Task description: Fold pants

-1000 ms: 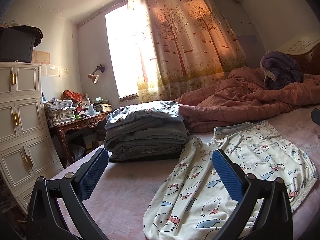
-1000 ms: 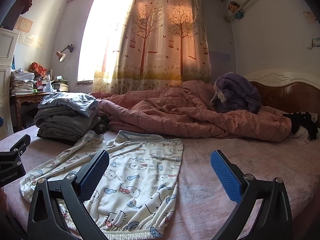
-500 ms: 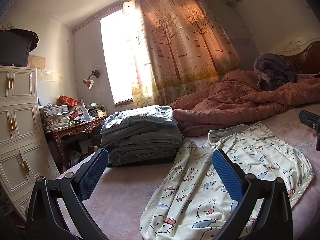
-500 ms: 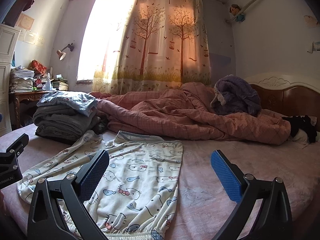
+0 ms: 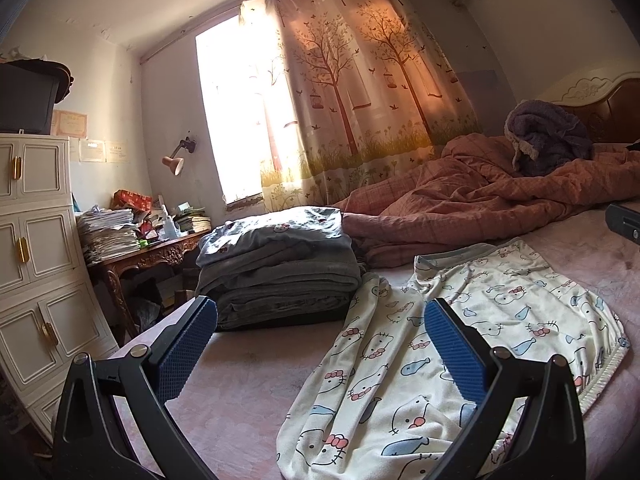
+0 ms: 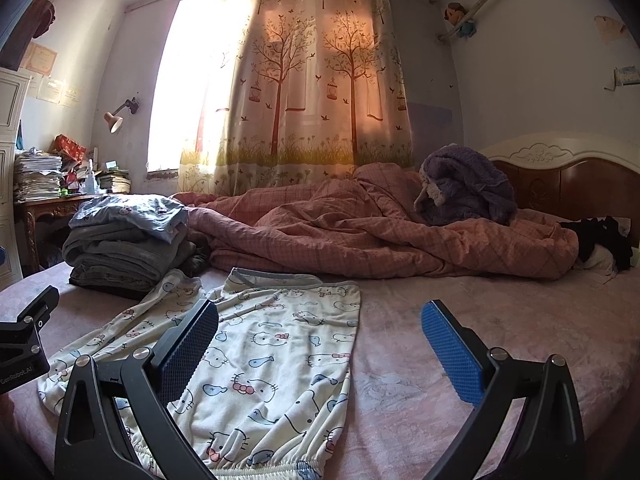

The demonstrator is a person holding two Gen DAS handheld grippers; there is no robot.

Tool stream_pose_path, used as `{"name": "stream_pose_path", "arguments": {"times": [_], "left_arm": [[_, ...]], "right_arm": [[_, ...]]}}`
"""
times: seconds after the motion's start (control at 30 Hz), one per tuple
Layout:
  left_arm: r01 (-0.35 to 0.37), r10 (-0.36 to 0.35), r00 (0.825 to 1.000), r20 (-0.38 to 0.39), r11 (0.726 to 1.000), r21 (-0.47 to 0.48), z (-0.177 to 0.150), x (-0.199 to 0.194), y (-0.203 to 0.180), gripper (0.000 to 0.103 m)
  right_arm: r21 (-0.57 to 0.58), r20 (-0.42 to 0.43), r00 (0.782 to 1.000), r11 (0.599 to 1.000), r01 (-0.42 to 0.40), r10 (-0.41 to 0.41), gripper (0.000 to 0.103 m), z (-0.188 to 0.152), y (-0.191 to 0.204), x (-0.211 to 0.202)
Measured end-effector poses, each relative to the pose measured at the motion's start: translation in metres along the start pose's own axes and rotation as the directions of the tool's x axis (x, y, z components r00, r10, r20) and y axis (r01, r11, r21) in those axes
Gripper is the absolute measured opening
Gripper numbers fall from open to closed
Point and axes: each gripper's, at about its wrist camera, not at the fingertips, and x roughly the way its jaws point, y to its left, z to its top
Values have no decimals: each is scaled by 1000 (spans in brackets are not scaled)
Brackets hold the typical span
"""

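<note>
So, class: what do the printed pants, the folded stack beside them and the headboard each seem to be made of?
Printed pants: thin, soft cotton-like knit, matte; they lie limp with fine wrinkles.
Folded stack: thicker grey fabric, perhaps fleece; bulky rounded folds.
Headboard: glossy dark wood panel under a cream carved rim; it shows reflections.
</note>
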Motion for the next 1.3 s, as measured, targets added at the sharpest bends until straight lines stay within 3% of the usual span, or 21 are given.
{"name": "stream_pose_path", "arguments": {"times": [0.23,0.63,1.07,1.3], "left_arm": [[-8,7,1000,31,1000,24,2,-8,-1,103],[-17,16,1000,19,999,28,2,-2,-3,103],[-40,40,999,-21,999,8,1,6,-1,103],[-56,55,997,-59,998,-15,0,13,2,103]], "right_arm": [[10,13,1000,1000,1,-1,102,0,-1,-1],[13,0,1000,1000,7,-7,102,0,-2,1],[61,-119,992,996,58,-50,102,-5,-14,24],[78,-190,981,996,43,-27,102,-9,-19,34]]}}
